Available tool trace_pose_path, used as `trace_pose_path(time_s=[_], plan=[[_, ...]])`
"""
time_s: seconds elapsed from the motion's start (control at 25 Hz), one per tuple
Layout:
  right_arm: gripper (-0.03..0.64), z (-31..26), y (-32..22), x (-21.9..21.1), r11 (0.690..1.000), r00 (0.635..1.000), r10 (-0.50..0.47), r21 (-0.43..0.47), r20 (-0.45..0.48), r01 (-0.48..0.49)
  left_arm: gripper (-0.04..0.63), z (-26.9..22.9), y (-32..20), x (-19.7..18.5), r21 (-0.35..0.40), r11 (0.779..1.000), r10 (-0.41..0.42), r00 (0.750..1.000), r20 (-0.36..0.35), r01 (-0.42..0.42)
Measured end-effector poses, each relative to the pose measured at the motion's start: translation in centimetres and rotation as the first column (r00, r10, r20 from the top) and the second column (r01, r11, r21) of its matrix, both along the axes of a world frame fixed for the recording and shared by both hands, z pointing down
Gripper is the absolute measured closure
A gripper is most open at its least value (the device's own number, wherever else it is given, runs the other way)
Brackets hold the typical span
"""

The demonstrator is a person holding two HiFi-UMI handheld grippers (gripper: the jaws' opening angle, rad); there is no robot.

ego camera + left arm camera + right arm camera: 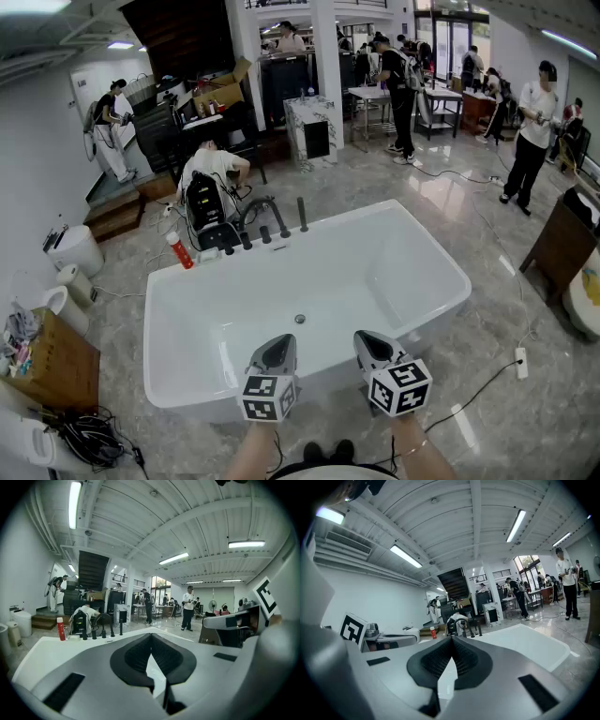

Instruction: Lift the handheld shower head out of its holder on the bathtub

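Note:
The white bathtub [441, 253] stands in front of me. On its far left rim a black handheld shower head [303, 214] stands upright in its holder, beside the arched black faucet [263, 212] and knobs. My left gripper [275, 354] and right gripper [373, 347] hover side by side over the near rim, far from the shower head, both shut and holding nothing. In the left gripper view the shower head [121, 628] shows small beyond the shut gripper [151, 637]. In the right gripper view the shower head [479, 627] is likewise distant past the shut gripper [452, 641].
A red bottle [180, 251] stands on the rim left of the faucet. A person crouches behind the tub with a black backpack [204, 208]. Toilets [75, 248] and a wooden crate [56, 361] are at left. A cable and power strip [520, 361] lie at right.

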State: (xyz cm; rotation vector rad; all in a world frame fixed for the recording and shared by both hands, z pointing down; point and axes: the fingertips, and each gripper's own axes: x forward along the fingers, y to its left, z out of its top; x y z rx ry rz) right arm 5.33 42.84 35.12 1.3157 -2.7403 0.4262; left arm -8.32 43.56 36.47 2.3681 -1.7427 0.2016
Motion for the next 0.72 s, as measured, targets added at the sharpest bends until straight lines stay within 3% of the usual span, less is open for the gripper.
trace_pose_path(time_s=[0.72], plan=[[0.609,-0.9,0.6,1.6,0.999,0.999,-0.034,0.022,0.033,0.033,0.574,-0.9,-0.3,1.5,0.023,0.999,-0.039,0.999,0.037,0.038]])
